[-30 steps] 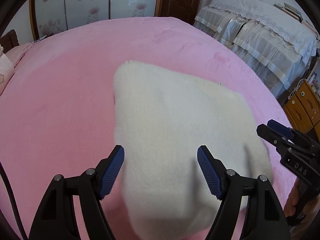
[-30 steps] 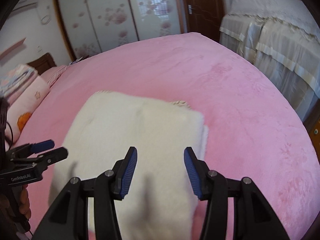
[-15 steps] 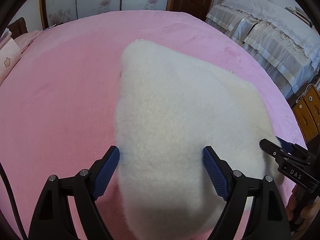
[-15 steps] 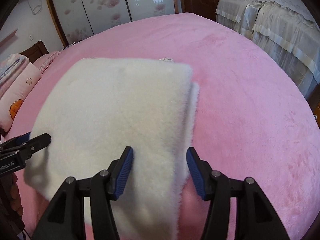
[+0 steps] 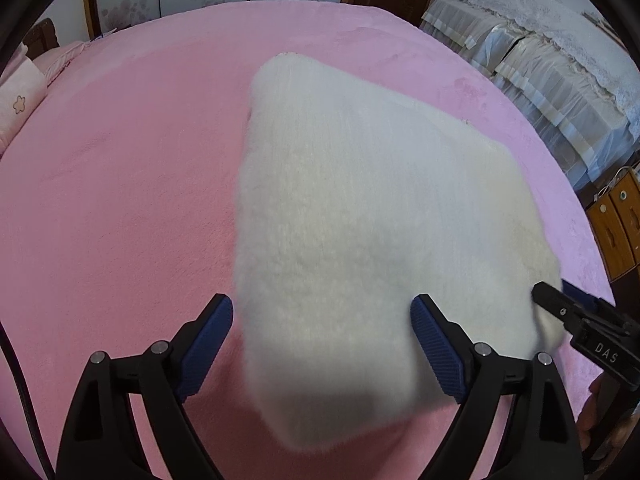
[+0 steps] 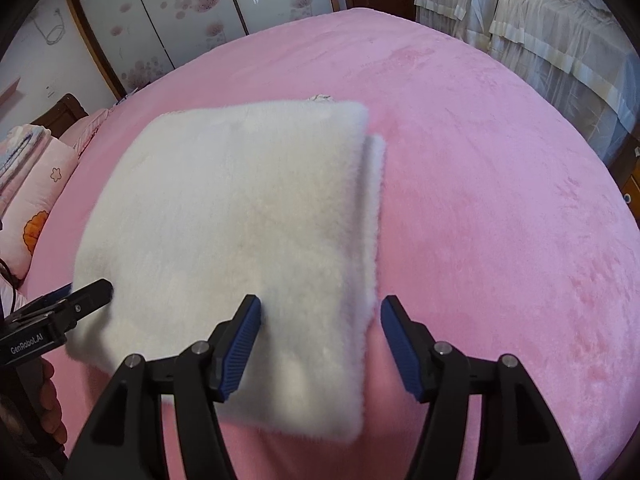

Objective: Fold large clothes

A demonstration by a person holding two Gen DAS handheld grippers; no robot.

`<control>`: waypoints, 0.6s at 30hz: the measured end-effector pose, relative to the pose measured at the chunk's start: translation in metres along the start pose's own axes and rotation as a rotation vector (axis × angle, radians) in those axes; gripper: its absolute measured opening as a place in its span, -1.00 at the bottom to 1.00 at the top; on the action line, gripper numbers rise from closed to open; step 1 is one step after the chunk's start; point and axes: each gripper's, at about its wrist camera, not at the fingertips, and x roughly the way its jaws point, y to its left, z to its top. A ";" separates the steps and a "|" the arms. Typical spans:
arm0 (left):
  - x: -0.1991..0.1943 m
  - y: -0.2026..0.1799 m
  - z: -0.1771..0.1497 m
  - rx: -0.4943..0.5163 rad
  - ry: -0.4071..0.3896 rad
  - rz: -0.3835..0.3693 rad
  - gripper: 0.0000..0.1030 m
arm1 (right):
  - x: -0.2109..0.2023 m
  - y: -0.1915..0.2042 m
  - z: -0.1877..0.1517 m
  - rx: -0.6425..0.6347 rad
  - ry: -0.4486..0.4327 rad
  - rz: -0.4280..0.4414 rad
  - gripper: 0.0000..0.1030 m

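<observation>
- The folded white fleece garment (image 5: 360, 240) lies flat on the pink bed (image 5: 120, 200), near the edge closest to the person, directly under both pairs of tongs.
- From the left tongs (image 5: 322, 344) the garment spreads from 12 toward 2 o'clock; its left edge runs just inside the left pad, and its near corner sits between the pads, pointing to 6 o'clock.
- From the right tongs (image 6: 320, 340) the garment spreads from 12 toward 10 o'clock; its right edge, where a lower layer peeks out beside the top one, falls just inside the right pad.
- The long axis appears to run away from the person, toward the wardrobe doors (image 6: 180, 20); the fisheye bend makes this a judgement.
- The left tongs stand wide apart and are opening, pads clear of the fleece though the cloth lies between them.
- The right tongs are also apart and opening, narrower than the left, straddling the right edge without pressing it.
- Each hand is nearest its own near corner, so neither needs to cross over.
- Around: pillows (image 6: 36, 184) at 9 o'clock in the right view, a draped sofa (image 5: 540, 80) at 2 o'clock in the left view, a wooden cabinet (image 5: 616, 224) at 3.
- Nothing lies on the bed close to the garment; only the other tongs intrude at each view's side.
</observation>
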 end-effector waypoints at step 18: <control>-0.092 0.010 -0.002 0.029 0.071 -0.147 0.73 | -0.112 0.019 0.014 -0.078 -0.126 0.060 0.44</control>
